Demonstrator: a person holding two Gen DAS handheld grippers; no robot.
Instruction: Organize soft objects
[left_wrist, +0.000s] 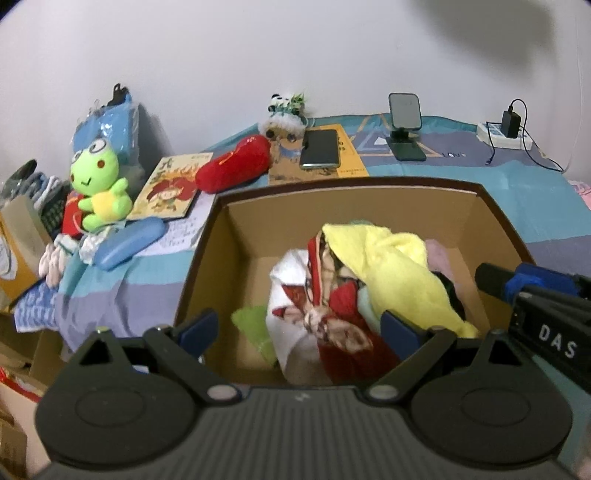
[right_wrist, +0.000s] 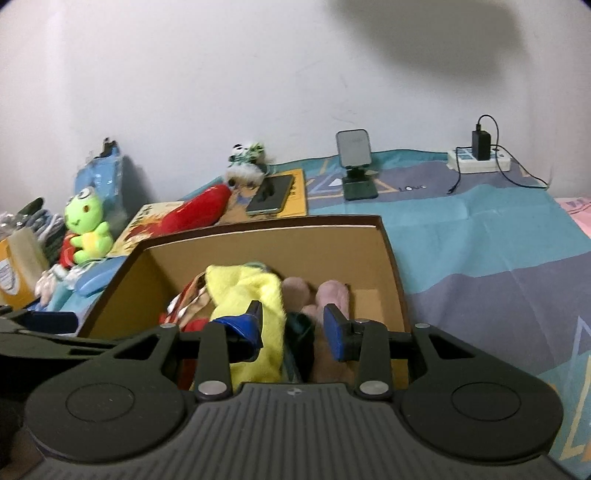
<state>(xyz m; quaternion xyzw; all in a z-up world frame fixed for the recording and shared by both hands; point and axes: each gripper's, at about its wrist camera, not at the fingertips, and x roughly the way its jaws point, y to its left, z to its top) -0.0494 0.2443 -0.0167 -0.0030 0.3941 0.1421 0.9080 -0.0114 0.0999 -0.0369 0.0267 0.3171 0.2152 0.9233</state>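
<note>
An open cardboard box (left_wrist: 236, 254) (right_wrist: 384, 266) sits on the bed and holds a yellow towel (left_wrist: 395, 269) (right_wrist: 255, 291), a red and white patterned cloth (left_wrist: 325, 314), a green cloth (left_wrist: 255, 325) and a pink soft toy (right_wrist: 328, 295). My left gripper (left_wrist: 299, 328) is open above the box's near side, empty. My right gripper (right_wrist: 293, 328) is open over the box, next to the yellow towel; it also shows at the right edge of the left wrist view (left_wrist: 532, 284). A green frog plush (left_wrist: 99, 184) (right_wrist: 86, 229), a red plush (left_wrist: 232, 162) (right_wrist: 195, 210) and a panda plush (left_wrist: 284, 110) (right_wrist: 247, 162) lie outside the box.
Books (left_wrist: 170, 188), a phone (left_wrist: 319, 147) (right_wrist: 271, 194), a phone stand (left_wrist: 404, 125) (right_wrist: 356, 166), a power strip with a charger (left_wrist: 506, 129) (right_wrist: 480, 155), a blue case (left_wrist: 129, 243) and a blue bag (left_wrist: 110, 122) lie on the bed. Cardboard boxes (left_wrist: 22, 236) stand at left.
</note>
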